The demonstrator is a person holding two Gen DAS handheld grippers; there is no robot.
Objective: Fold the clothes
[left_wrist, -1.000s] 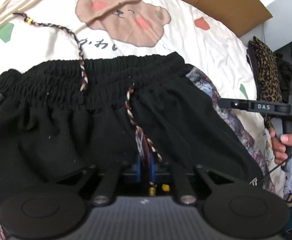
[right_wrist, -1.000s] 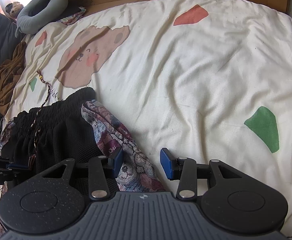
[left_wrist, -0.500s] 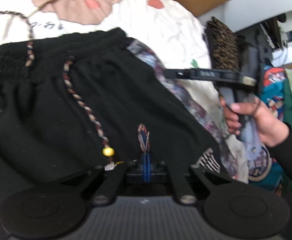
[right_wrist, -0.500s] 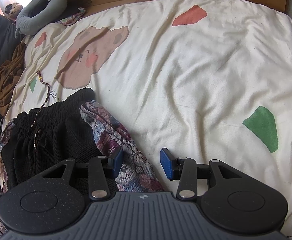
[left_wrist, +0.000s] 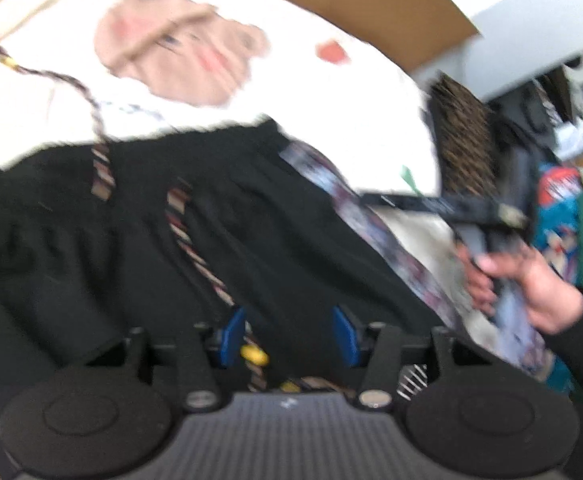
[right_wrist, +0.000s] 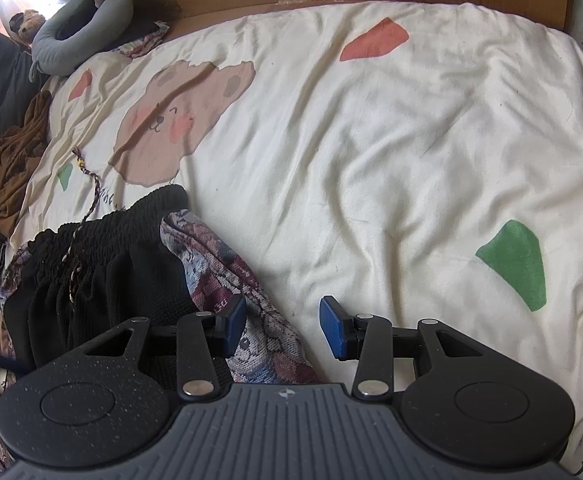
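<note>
Here black shorts [right_wrist: 103,276] lie on a cream bear-print sheet [right_wrist: 371,140]; both grippers' jaws gape, holding nothing.

Motion blur smears the black shorts [left_wrist: 139,240] and braided drawstring [left_wrist: 195,248].

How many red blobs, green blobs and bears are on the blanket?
In the right wrist view:
Red blobs: 2
Green blobs: 2
Bears: 1
Total: 5
</note>
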